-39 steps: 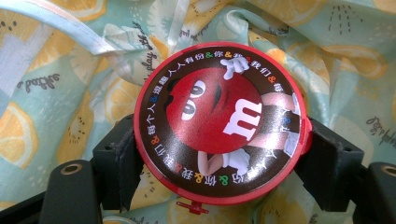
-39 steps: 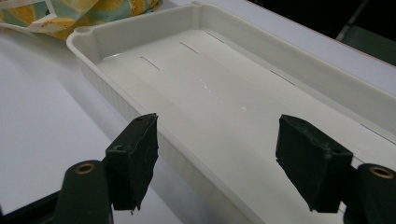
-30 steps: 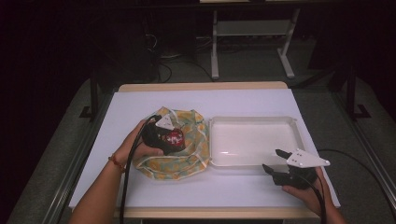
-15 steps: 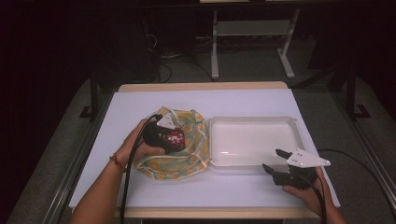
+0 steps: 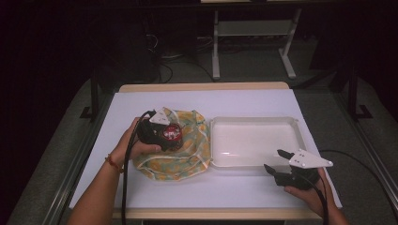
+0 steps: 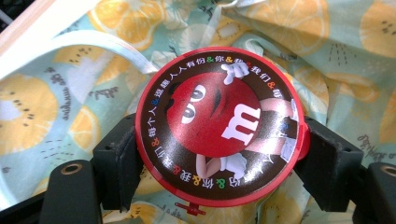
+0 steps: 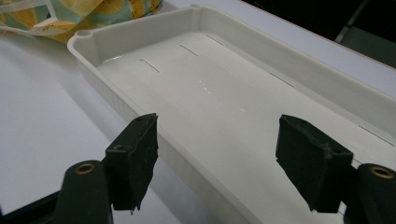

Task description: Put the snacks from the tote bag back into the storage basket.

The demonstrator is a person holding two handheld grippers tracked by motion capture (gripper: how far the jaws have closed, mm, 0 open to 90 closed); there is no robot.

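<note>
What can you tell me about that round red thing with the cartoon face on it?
The round red lid looks like glossy plastic: a red rim, a dark band of small printed characters, and a red cartoon candy figure with a white "m". The left gripper clamps its edges between both black jaws, above the fruit-print cloth bag. What lies beneath it is hidden.

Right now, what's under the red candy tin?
Under the red candy tin, clamped by the left gripper, lies the fruit-print cloth bag. The tin hides whatever is directly beneath it.

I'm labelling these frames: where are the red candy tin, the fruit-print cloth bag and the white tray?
red candy tin [image 6: 219,126], left gripper view, lid centre.
fruit-print cloth bag [image 5: 180,161], high view, front fabric.
white tray [image 7: 140,25], right gripper view, far rim.
</note>
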